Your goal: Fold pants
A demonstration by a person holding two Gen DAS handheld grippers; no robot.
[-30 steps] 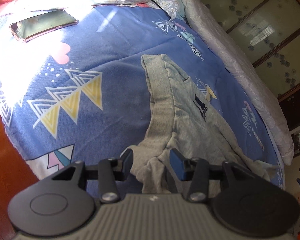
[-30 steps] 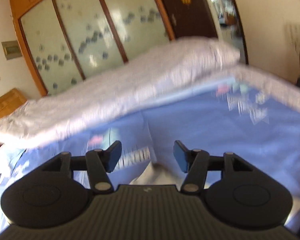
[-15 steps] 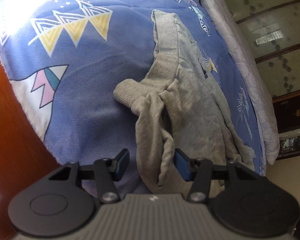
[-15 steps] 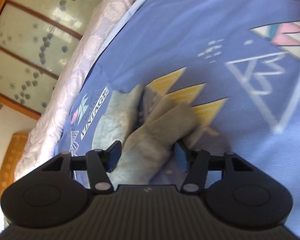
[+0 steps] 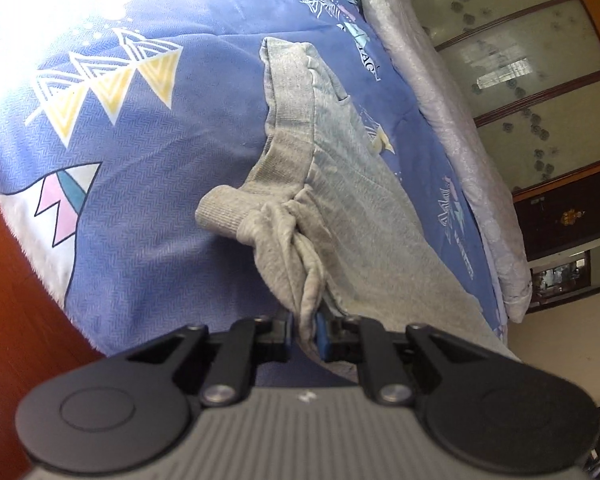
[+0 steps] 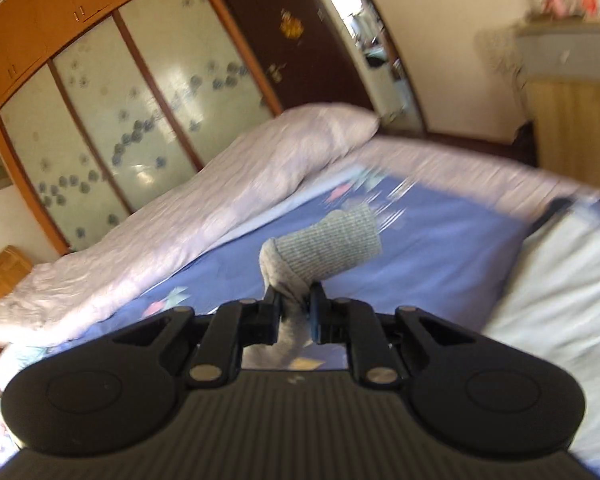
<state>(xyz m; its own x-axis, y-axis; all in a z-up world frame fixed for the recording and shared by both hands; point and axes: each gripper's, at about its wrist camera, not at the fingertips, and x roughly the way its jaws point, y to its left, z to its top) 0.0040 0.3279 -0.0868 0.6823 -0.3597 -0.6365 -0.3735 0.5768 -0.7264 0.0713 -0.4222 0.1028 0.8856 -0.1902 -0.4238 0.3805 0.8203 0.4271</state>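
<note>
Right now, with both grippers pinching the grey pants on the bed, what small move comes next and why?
Probably draw the left gripper and right gripper apart: both are clamped on the grey pants, whose legs still lie bunched and twisted on the blue bedspread.

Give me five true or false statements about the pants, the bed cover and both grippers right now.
1. The left gripper pinches bunched fabric of the grey pants. True.
2. The right gripper is empty. False: it is shut on a ribbed cuff.
3. The bed cover is plain white. False: it is blue with printed triangles.
4. The pants waistband lies on the cover. True.
5. The pants are neatly folded. False: they are rumpled.
</note>
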